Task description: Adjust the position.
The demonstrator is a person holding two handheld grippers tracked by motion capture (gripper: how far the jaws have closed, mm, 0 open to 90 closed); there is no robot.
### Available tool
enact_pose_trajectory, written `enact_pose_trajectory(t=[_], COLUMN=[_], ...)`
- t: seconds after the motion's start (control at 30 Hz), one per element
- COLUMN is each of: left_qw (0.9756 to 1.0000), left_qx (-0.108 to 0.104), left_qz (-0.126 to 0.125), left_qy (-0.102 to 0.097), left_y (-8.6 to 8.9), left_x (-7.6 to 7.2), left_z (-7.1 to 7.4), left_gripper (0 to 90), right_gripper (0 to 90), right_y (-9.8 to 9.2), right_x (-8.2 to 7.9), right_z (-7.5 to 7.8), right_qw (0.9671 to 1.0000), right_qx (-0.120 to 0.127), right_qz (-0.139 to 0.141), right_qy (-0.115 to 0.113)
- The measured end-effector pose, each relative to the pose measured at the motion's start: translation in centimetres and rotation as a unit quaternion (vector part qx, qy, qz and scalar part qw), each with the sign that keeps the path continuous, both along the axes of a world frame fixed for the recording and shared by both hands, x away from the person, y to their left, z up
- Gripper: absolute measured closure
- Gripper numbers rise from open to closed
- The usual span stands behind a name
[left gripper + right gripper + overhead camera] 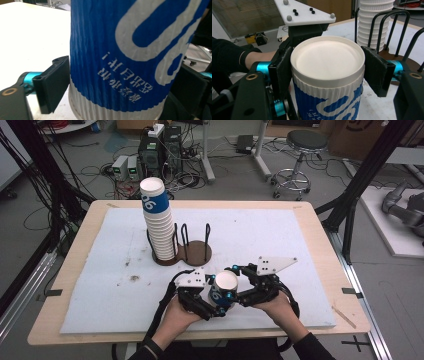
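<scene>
The upside-down paper cup stands on the table between both grippers. The left gripper and right gripper each have jaws clasping its ribbed wall. Light, crushable; grip gently mid-wall.

Ahead of me: tall stack of cups in the left slot of a wooden holder; its right slot sits inside black wire loops. Stained white mat covers the table. On the floor beyond: stool, computer towers.
</scene>
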State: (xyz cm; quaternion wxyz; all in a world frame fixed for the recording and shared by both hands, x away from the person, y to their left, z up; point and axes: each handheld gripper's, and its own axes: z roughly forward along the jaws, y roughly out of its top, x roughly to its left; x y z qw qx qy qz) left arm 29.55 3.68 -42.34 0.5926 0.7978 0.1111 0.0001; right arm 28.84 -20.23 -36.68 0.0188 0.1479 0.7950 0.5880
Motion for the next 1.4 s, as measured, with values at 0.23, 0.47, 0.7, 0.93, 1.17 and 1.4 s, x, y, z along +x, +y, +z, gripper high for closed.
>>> enact_pose_trajectory(t=[0.23, 0.47, 0.7, 0.93, 1.17, 1.4], left_qw=[1.0000, 0.9994, 0.9967, 0.9885, 0.9779, 0.9897], left_qx=[0.006, 0.033, 0.078, 0.145, 0.195, 0.119], left_qz=[-0.004, -0.011, -0.018, -0.012, -0.012, 0.000], left_qy=[-0.002, -0.007, -0.014, -0.039, -0.074, -0.080], left_y=[0.2, 0.5, 0.6, 0.2, -0.5, 0.6], left_x=[0.0, 0.2, 0.2, -0.1, -0.7, -0.4], left_z=[0.2, 1.0, 2.1, 2.8, 3.6, 3.7], left_gripper=[18.0, 19.0, 21.9, 21.9, 22.2, 15.4], right_gripper=[30.5, 27.9, 21.9, 21.7, 25.6, 29.9], right_y=[0.0, -0.3, -1.2, -0.6, 0.7, -0.3], right_x=[0.0, 0.3, 0.5, 0.2, 0.2, 0.7], right_z=[0.0, 0.2, 1.7, 2.6, 1.8, 1.6], right_qw=[1.0000, 1.0000, 0.9994, 0.9949, 0.9868, 0.9928], right_qx=[-0.001, -0.001, -0.032, -0.099, -0.160, -0.115], right_qz=[0.000, 0.003, 0.007, 0.017, 0.026, 0.031], right_qy=[-0.002, 0.007, 0.010, -0.005, -0.007, 0.008])
